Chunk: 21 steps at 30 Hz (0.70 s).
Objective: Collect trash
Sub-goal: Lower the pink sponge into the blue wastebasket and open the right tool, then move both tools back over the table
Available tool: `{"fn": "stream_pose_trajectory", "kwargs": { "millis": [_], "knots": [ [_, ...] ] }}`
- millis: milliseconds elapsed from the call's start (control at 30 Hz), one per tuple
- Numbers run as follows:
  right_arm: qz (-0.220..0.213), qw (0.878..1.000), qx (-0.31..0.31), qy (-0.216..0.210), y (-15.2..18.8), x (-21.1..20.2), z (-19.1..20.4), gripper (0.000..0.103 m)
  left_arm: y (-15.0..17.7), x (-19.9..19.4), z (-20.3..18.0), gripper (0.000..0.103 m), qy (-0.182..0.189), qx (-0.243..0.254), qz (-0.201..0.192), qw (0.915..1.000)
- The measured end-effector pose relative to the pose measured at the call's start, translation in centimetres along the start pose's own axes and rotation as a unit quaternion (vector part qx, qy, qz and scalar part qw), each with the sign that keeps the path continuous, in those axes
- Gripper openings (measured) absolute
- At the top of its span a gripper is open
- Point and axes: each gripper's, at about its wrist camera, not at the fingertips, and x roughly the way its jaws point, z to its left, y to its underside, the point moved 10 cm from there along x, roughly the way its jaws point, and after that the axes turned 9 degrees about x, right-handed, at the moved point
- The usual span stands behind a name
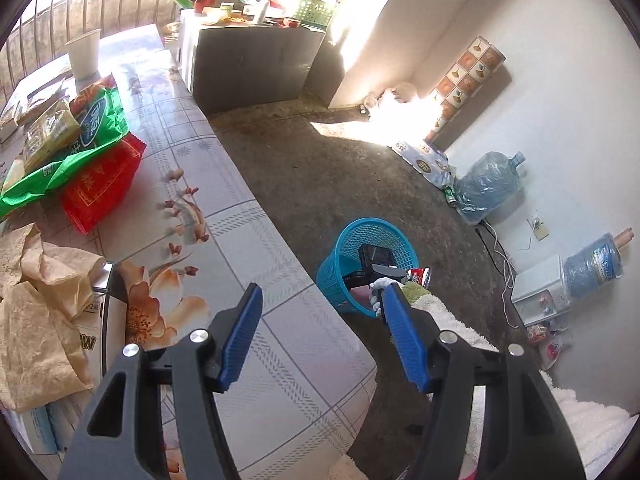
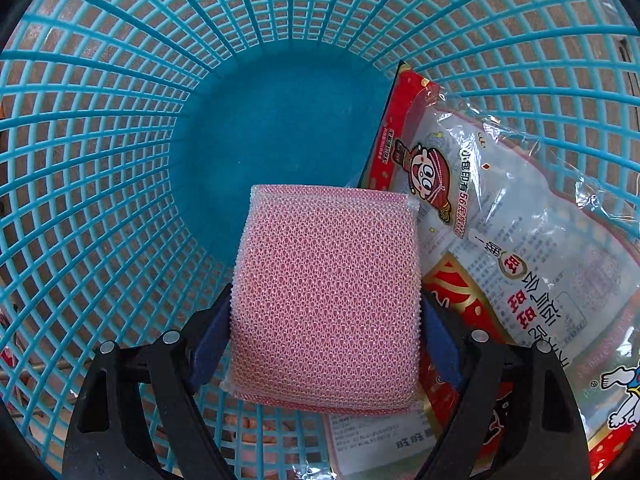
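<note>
Pink mesh fills the right wrist view: a scrubbing sponge (image 2: 326, 300) sits between the fingers of my right gripper (image 2: 326, 336), which points down into the blue basket (image 2: 100, 128). Both pads look to be touching its sides, though the fingers are spread wide and I cannot tell how firmly they grip. A red and clear snack wrapper (image 2: 500, 240) already leans against the basket wall beside it.

My left gripper (image 1: 322, 332) hangs above the edge of the worktop (image 1: 256, 248) with its fingers well apart and nothing between them. From there I see the basket on the floor just beside the worktop, with the right gripper inside its mouth.

I judge this to be the drop. To do it well I would open the right fingers fully while staying over the bare bottom of the basket, so the sponge falls clear of the rim and does not catch on the wrapper. Then lift straight up, not sideways, or the light basket may tip. More wrappers wait on the worktop: a green bag (image 1: 76, 148), a red packet (image 1: 100, 188), crumpled brown paper (image 1: 44, 304).
</note>
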Motion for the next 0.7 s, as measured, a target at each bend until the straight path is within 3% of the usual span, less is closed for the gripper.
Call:
{"fn": "stream_pose_trajectory", "kwargs": {
  "millis": [433, 700],
  "knots": [
    [-0.096, 0.994, 0.012, -0.053, -0.4, -6.2, -2.7, 0.086, 0.2, -1.3, 0.1, 0.066, 0.019, -0.002, -0.015, 0.9997],
    [-0.21, 0.965, -0.014, -0.155, 6.5, -14.9, -1.9, 0.086, 0.9, -6.9, 1.5, 0.067, 0.015, -0.006, -0.074, 0.9971]
  ]
}}
